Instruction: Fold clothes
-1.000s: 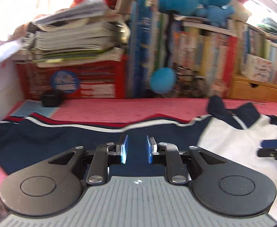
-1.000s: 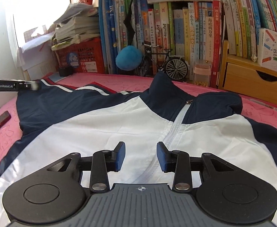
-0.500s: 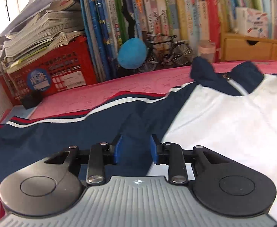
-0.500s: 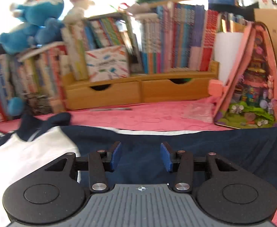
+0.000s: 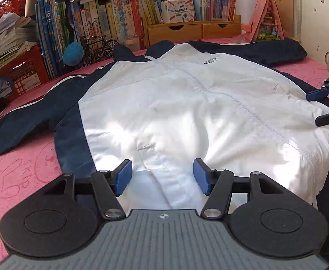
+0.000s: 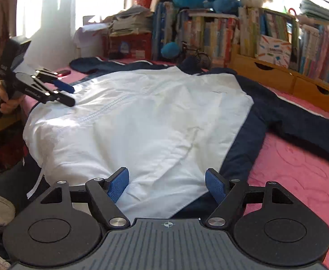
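A white and navy zip jacket [image 5: 175, 103] lies front-up, sleeves spread, on the pink table [image 5: 18, 171]. The left gripper [image 5: 162, 175] and right gripper [image 6: 167, 183] hover over its hem, jaws opening, pads clear of the cloth, grasping nothing.

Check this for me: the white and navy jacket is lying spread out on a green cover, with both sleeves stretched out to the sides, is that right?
Not quite. The cover under the jacket is pink, not green; both wrist views show it on either side of the cloth. The rest holds: the jacket lies spread out front up, with its navy sleeves stretched out to the sides.
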Demonstrator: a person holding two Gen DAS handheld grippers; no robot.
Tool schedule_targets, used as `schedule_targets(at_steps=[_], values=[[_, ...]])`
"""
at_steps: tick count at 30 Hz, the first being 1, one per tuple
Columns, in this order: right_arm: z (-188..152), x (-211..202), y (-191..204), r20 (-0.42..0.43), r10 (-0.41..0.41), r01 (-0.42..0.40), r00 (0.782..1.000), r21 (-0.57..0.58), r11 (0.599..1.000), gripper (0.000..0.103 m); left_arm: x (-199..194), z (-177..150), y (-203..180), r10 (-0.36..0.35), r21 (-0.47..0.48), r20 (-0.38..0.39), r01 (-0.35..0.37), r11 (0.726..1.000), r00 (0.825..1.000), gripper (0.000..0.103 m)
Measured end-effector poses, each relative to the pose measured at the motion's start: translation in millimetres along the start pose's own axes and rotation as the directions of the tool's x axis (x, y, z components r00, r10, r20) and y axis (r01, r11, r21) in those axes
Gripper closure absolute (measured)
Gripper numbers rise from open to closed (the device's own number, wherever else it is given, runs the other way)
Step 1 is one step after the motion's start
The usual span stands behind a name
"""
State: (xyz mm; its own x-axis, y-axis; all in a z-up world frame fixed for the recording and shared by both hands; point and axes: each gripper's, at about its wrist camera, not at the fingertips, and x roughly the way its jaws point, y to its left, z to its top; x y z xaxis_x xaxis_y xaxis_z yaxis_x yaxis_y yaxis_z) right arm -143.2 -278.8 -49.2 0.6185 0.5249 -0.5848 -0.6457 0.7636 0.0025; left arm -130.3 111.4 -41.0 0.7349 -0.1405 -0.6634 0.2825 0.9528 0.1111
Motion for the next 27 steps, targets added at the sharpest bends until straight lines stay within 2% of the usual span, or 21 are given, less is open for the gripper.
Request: schedule_targets(at_steps=[1, 2, 5, 7, 9, 11, 13, 15, 18, 19, 22, 24, 25, 27], values=[[-4, -10, -13, -0.016, -0.087, 0.088, 0.996, 0.048, 0.995, 0.026, -7, -6, 6, 0.025, -0.006, 0.001, -0.025, 1.000, 1.000, 0.031], [-9, -20, -22, -0.040, -0.190, 0.193, 0.981, 0.089, 0.977, 0.020, -12, -8, 13, 0.058, -0.023, -0.011, -0.059, 0.998, 0.998, 0.031], [-13, -49, -32, -0.034, -0.243, 0.244, 0.970, 0.209, 0.947, 0.022, -24, -8, 25, 0.118, -0.074, -0.036, -0.121, 0.990, 0.992, 0.030], [-12, -59, -11, 0.026, -0.235, 0.228, 0.972, 0.158, 0.961, 0.023, -28, -4, 22, 0.126, -0.088, -0.025, -0.128, 0.988, 0.992, 0.032], [-12, -59, 20, 0.058, -0.218, 0.217, 0.974, 0.016, 0.976, 0.021, -31, 1, 13, 0.095, -0.091, 0.000, -0.094, 0.991, 0.996, 0.031], [-16, -56, 53, 0.062, -0.219, 0.225, 0.974, -0.141, 0.964, 0.016, -28, 8, 2, 0.059, -0.068, 0.005, -0.058, 0.996, 0.998, 0.030], [-28, -49, 87, 0.058, -0.236, 0.243, 0.970, -0.293, 0.925, 0.007, -23, 11, -10, 0.047, -0.013, 0.006, -0.047, 0.999, 0.999, 0.027], [-45, -42, 116, 0.089, -0.253, 0.267, 0.963, -0.405, 0.875, 0.000, -10, 9, -21, 0.060, 0.027, -0.014, -0.060, 0.998, 0.998, 0.027], [-70, -29, 151, 0.151, -0.250, 0.292, 0.957, -0.516, 0.805, 0.000, -1, 9, -25, 0.047, 0.008, -0.033, -0.047, 0.999, 0.998, 0.026], [-77, -22, 159, 0.179, -0.255, 0.312, 0.950, -0.533, 0.787, 0.000, -1, 10, -25, 0.037, -0.013, -0.033, -0.037, 0.999, 0.999, 0.027], [-94, 5, 178, 0.273, -0.310, 0.412, 0.911, -0.559, 0.719, 0.000, -11, 11, -30, -0.025, -0.037, -0.008, 0.025, 0.999, 1.000, 0.027], [-100, 20, 189, 0.332, -0.337, 0.473, 0.881, -0.576, 0.667, 0.000, -30, 6, -41, -0.079, 0.032, 0.034, 0.078, 0.996, 0.996, 0.026], [-102, 27, 193, 0.364, -0.347, 0.502, 0.865, -0.584, 0.639, 0.000, -39, 2, -49, -0.106, 0.077, 0.053, 0.102, 0.992, 0.993, 0.022], [-101, 27, 197, 0.421, -0.354, 0.546, 0.835, -0.558, 0.625, 0.000, -57, -11, -72, -0.151, 0.187, 0.081, 0.134, 0.973, 0.985, 0.013]])
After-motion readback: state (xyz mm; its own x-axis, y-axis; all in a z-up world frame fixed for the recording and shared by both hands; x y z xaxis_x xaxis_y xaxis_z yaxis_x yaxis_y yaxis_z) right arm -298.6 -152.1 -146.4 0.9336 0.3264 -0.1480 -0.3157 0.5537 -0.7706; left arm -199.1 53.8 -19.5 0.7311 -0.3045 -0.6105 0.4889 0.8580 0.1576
